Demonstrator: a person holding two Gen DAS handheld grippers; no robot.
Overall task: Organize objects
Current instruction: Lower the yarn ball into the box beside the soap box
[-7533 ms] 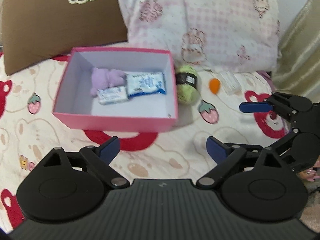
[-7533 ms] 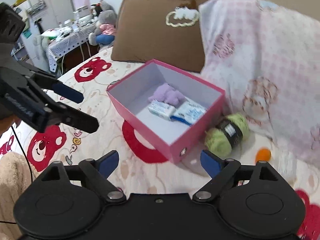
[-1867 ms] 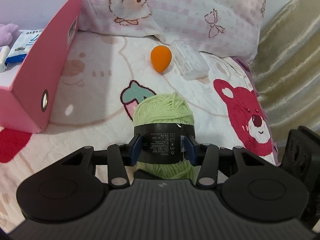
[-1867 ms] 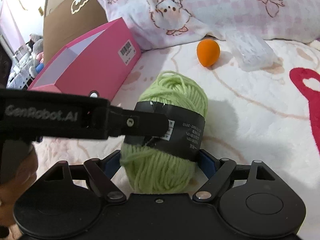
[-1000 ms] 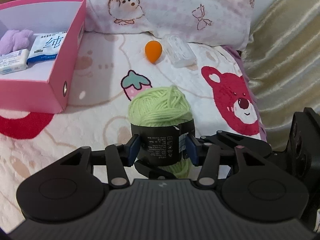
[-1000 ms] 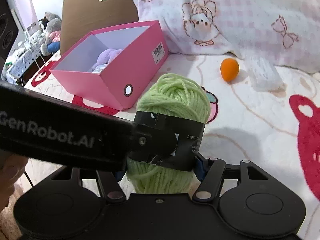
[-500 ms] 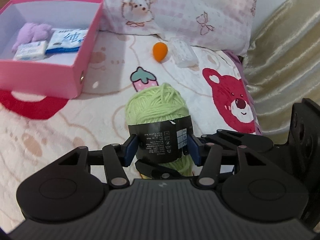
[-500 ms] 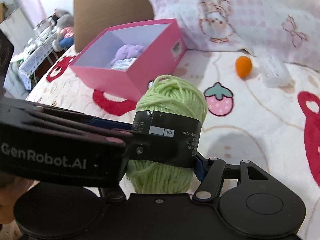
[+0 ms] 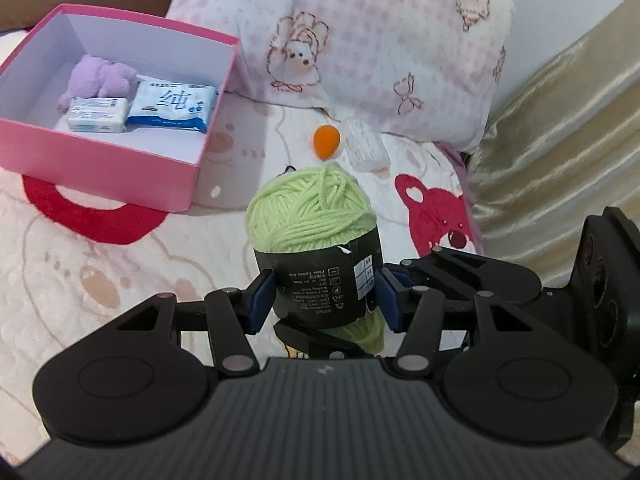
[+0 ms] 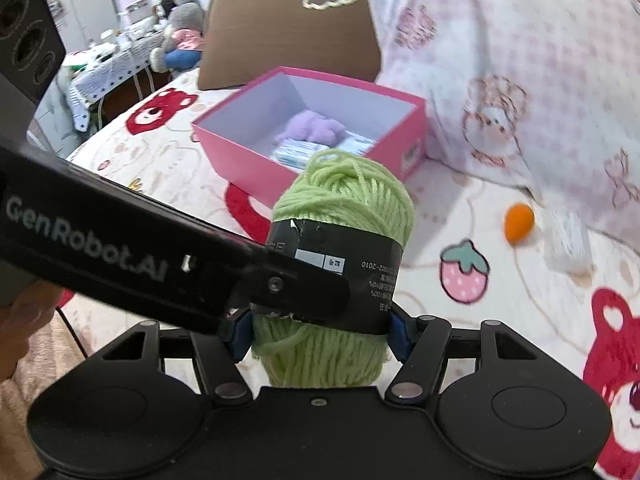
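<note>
Left wrist view shows both the left gripper (image 9: pixel 322 300) and the right gripper (image 10: pixel 320 334) closed on the green yarn ball (image 9: pixel 316 236), held above the bed beside the pink box (image 9: pixel 100 168); carry it level over the rim before releasing together.

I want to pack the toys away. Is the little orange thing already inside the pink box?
No, the orange egg-shaped sponge lies on the bedspread beside a clear plastic case, well outside the pink box.

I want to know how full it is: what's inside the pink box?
The pink box holds a purple plush, a small white packet and a blue-white tissue pack. Its near-wall corner is hidden.
</note>
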